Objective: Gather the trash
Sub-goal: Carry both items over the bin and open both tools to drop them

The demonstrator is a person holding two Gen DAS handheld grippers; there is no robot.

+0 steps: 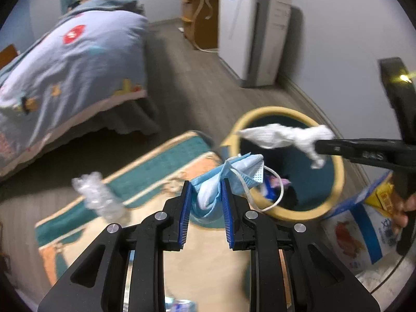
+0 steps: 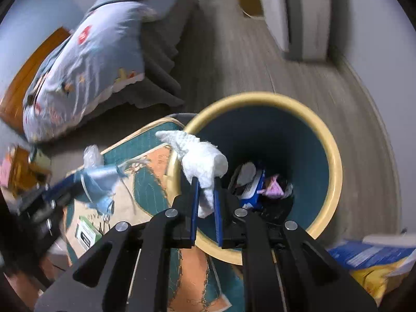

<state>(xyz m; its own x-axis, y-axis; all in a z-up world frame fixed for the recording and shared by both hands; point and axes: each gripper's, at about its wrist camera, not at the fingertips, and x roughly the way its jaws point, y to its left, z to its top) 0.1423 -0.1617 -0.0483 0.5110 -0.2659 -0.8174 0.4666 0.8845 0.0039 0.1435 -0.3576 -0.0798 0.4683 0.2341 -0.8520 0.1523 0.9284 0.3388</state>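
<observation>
Left gripper [image 1: 206, 197]: clamped on a crumpled blue face mask [image 1: 226, 175], pads pressing the folded cloth, ear loop dangling loose toward the bin. Held just short of the bin's near rim, seemingly so the mask would fall inside once let go rather than onto the rug.

Right gripper [image 2: 206, 195]: clamped on a wad of white tissue [image 2: 200, 161], most of the wad bulging out ahead of the fingertips. Carried above the bin's mouth near its left rim in the right wrist view; seen in the left wrist view as a black finger reaching in from the right edge with the tissue over the opening. Judged nearly ready for release, though part of the wad overlapped the rim, so a little more travel toward the middle looked wise.

Yellow-rimmed bin [image 2: 335, 171]: stood on the wooden floor against the rug's far corner, dark teal inside, already holding some blue and pink scraps at the bottom.

Still to be collected, by the look of it: a clear crushed plastic bottle [image 1: 100, 197] at the patterned rug's [image 1: 166, 161] left edge, a small green and white box [image 2: 87, 231] on the rug, and a blue and yellow snack bag [image 1: 364, 223] beside the bin.

Further out: bed with a blue quilt [image 1: 78, 62], white appliance [image 1: 249, 33] by the wall.
</observation>
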